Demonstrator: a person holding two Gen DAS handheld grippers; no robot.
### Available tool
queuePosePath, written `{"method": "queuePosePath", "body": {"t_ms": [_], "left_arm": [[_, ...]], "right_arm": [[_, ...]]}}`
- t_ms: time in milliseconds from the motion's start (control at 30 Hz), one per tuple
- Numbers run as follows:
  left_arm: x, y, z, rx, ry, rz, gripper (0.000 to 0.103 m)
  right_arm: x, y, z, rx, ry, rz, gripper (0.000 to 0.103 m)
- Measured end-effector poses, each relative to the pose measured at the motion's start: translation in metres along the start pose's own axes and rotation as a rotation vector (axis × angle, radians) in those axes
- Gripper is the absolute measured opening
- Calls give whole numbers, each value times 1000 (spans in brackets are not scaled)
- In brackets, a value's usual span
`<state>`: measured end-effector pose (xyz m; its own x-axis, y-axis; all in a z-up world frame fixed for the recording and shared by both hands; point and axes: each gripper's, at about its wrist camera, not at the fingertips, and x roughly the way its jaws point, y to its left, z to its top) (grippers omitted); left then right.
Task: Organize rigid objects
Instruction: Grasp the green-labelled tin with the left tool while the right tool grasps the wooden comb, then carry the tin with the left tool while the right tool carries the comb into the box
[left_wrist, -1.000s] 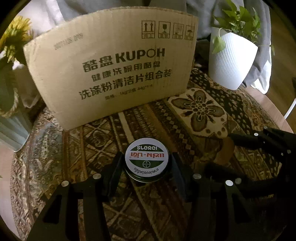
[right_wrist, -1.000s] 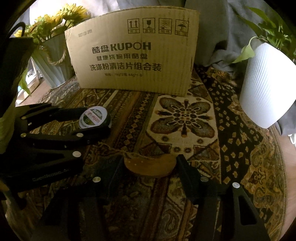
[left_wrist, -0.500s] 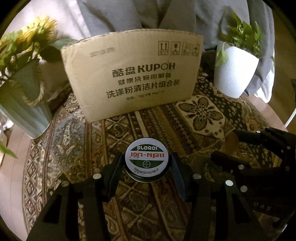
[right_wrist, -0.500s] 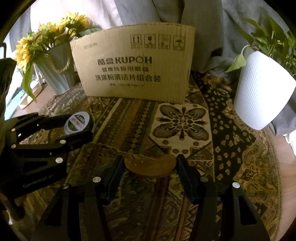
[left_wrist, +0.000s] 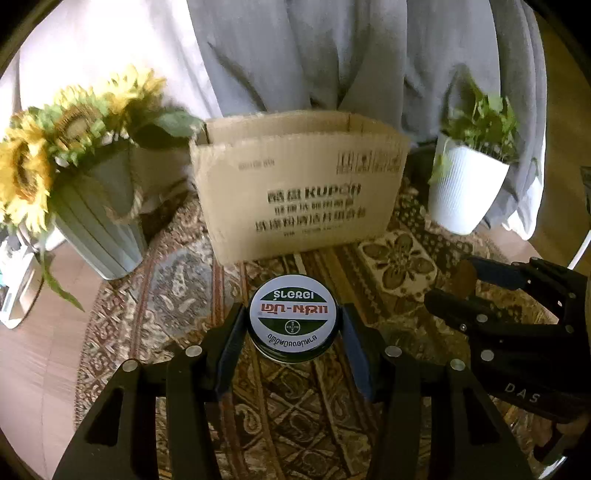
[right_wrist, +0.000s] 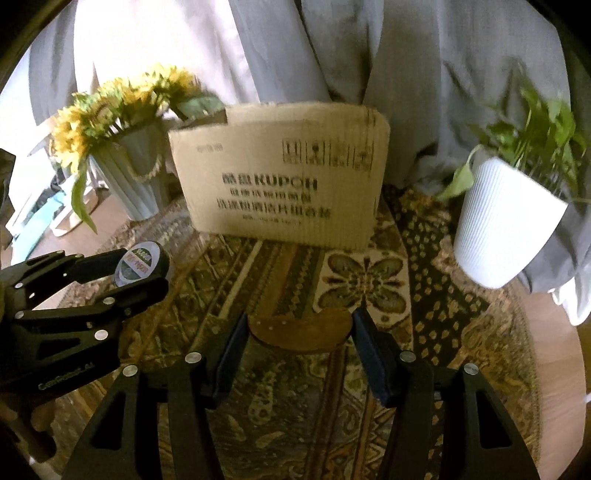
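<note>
My left gripper is shut on a round green tin with a white label and holds it above the patterned table. The tin also shows in the right wrist view, at the left. My right gripper is shut on a flat brown wooden piece, also held above the table. The right gripper shows in the left wrist view at the right. An open cardboard box printed KUPOH stands at the back of the table; it also shows in the right wrist view. Its inside is hidden.
A grey ribbed vase of sunflowers stands left of the box. A white ribbed pot with a green plant stands to its right. A patterned cloth covers the round table. Grey curtains hang behind.
Both grippers have risen and drawn back from the box with their objects still held. The box's top edge and the curtains behind have come into view.
</note>
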<state>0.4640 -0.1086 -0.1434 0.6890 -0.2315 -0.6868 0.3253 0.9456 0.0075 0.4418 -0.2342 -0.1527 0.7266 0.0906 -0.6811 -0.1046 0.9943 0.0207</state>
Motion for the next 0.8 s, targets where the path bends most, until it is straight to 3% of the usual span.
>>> {"method": "queuePosePath", "body": {"t_ms": [800], "left_arm": [[-66, 17, 67, -12, -246, 81, 51]], "right_arm": [[-66, 13, 69, -32, -259, -33, 59]]}}
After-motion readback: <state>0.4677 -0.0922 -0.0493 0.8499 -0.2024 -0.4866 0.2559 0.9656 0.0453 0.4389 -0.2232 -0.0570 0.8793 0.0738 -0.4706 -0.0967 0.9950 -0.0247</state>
